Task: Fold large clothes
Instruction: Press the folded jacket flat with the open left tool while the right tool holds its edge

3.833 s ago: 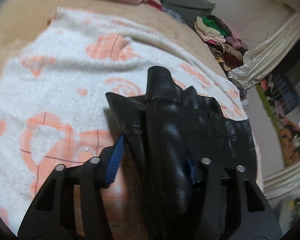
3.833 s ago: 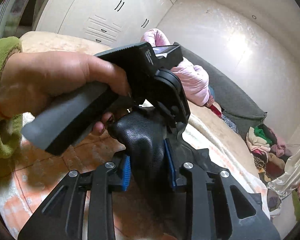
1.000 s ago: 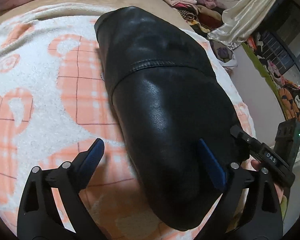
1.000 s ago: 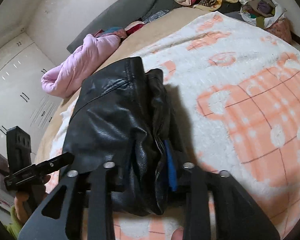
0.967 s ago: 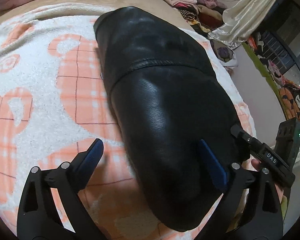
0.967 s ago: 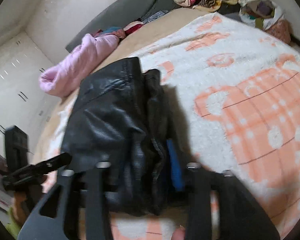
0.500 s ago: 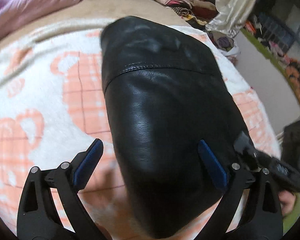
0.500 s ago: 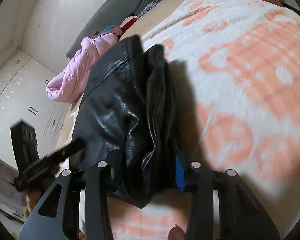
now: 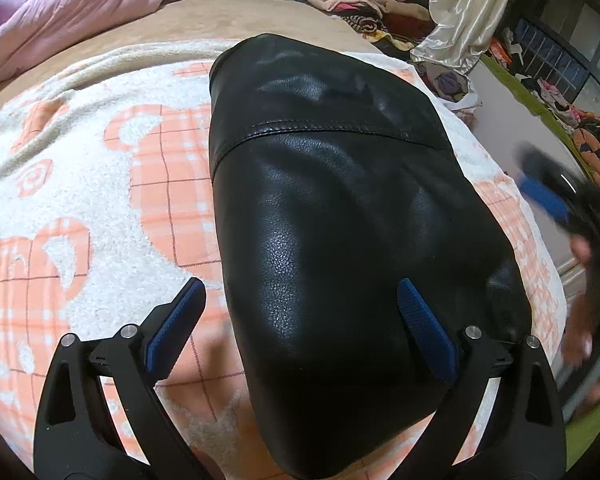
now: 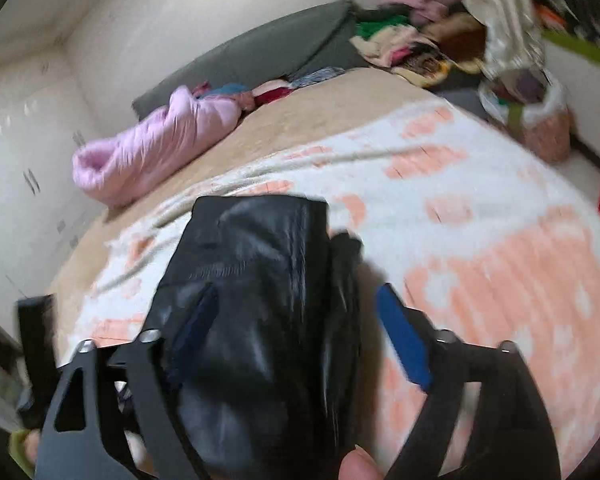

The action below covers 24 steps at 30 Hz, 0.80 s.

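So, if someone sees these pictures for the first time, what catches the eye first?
First, the folded black leather garment, shiny, lying in the middle of the fleecy white and orange blanket. Both grippers are open over it: the left gripper straddles its near end. A pink puffer jacket lies behind, on the bed's far edge.

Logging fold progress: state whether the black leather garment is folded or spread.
Folded. The black leather garment lies as a compact bundle on the blanket, with stacked layers along its edge.

Black leather garment (image 10: 256, 300): folded, lying on an orange-and-white patterned blanket (image 10: 500, 280) on the bed. Right gripper (image 10: 292, 320): jaws spread wide, one either side of the garment. Pink padded jacket (image 10: 156, 152): beyond, near a grey cushion (image 10: 260, 52). Clothes pile (image 10: 412, 44): far right. View blurred.
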Each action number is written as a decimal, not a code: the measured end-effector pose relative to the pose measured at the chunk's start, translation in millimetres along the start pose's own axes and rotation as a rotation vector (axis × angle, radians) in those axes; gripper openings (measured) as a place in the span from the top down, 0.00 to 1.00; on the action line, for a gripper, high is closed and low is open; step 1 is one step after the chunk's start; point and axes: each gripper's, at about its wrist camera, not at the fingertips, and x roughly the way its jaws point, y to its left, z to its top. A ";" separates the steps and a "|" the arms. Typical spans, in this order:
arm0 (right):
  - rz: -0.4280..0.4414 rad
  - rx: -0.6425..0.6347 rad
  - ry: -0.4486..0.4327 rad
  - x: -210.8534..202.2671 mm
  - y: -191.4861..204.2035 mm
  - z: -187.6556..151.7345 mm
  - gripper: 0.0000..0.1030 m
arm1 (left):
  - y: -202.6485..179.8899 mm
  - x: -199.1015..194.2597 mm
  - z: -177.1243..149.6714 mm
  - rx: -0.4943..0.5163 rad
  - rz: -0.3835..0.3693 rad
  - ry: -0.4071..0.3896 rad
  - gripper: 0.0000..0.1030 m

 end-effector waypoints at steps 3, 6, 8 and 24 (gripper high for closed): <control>-0.028 -0.017 0.064 45.7 8.7 16.6 0.34 | -1.1 -0.2 -1.2 0.012 0.010 -0.007 0.13; -0.043 -0.033 0.125 76.9 9.4 18.4 0.62 | -7.2 -1.7 -1.8 0.038 0.031 -0.020 0.13; -0.005 -0.067 0.112 81.3 14.7 19.1 0.86 | -9.6 -2.0 -2.4 0.057 0.044 -0.024 0.13; 0.081 0.146 0.111 80.2 -53.8 2.1 0.82 | -19.9 9.7 -11.1 0.043 -0.042 -0.004 0.13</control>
